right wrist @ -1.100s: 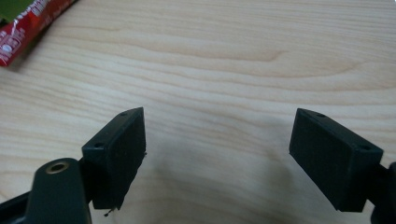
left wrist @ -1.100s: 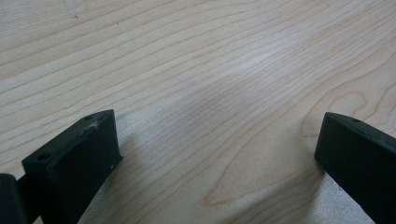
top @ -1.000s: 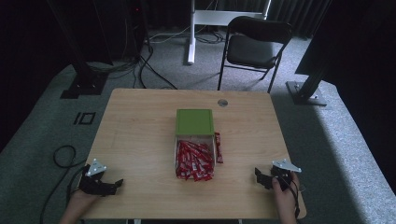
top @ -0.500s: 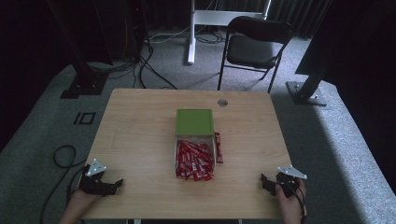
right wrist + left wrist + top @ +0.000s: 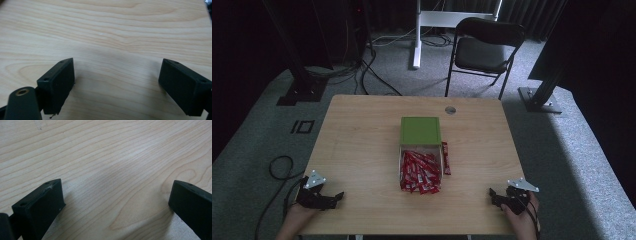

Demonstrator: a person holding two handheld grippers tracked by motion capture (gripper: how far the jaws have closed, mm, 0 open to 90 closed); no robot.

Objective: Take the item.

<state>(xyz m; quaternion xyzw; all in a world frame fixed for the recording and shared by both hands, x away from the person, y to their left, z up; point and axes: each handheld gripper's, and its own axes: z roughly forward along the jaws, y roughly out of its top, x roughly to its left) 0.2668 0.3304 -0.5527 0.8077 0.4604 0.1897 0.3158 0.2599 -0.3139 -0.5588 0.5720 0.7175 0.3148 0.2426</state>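
While both hands rest at the near edge of the table (image 5: 362,130), the left gripper (image 5: 337,196) sits at the near left corner with its jaws spread wide over bare wood. At the near right corner, the right gripper (image 5: 493,194) has just been opening its jaws, and nothing is between them. Farther in, at the middle, lies a white box (image 5: 401,159) full of red packets (image 5: 419,172). One red packet (image 5: 445,158) lies just beside it. A green lid (image 5: 420,131) sits right behind the box.
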